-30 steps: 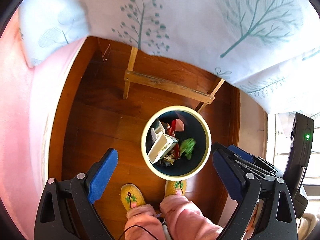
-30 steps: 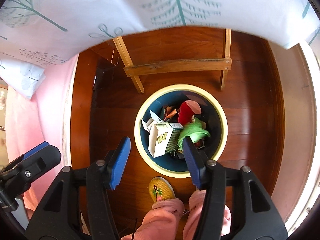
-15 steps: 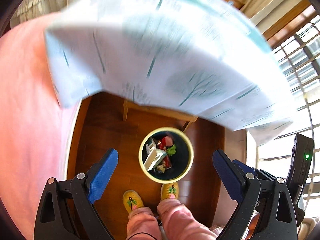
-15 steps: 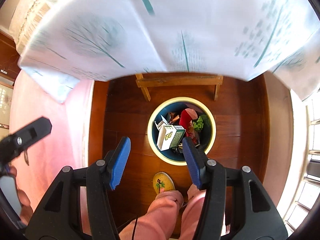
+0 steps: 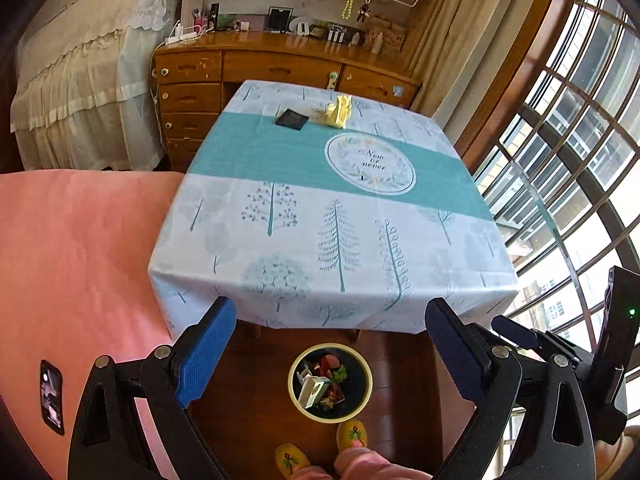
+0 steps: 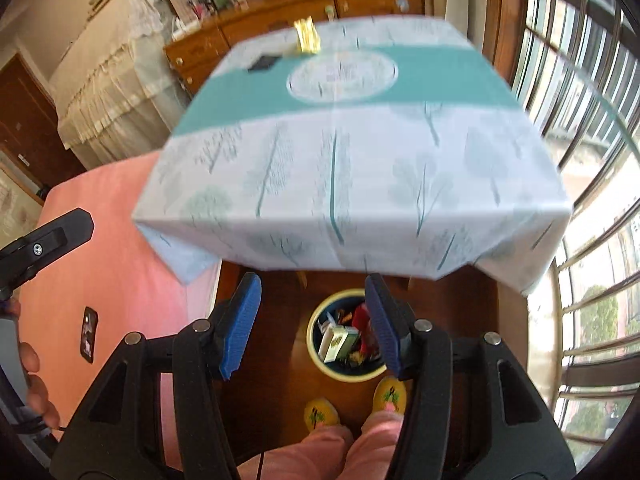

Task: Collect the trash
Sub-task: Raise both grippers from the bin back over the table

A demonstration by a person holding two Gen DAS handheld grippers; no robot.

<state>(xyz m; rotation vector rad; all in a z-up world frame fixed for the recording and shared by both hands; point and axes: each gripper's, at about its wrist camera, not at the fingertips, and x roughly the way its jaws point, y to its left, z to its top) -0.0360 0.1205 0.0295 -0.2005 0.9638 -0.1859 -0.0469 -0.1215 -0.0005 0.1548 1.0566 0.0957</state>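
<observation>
The left gripper [image 5: 330, 344] has its 2 blue-padded jaws spread wide, with nothing between them. The right gripper [image 6: 314, 322] has its jaws apart at a narrower gap, also empty. Both point steeply downward, above the near edge of the square table under a white tablecloth with teal tree print and a teal band [image 5: 332, 220].

On the dark wooden floor [image 5: 248, 400], just in front of the table's near edge, stands the round dark-blue waste bin with a cream rim [image 5: 330, 382]. It contains mixed trash — a white carton, red and green wrappers, other scraps too small to tell.

Remaining items on the tabletop, both at the far side:
- a crumpled yellow wrapper [image 5: 339, 111], on the far edge of the teal band;
- a flat black square item [image 5: 292, 119], just left of the wrapper.

Below the bin, the person's 2 yellow patterned slippers [image 5: 352, 434] and pink trouser legs [image 6: 320, 452] are visible. A pink-covered surface [image 5: 80, 260] lies left of the table.
</observation>
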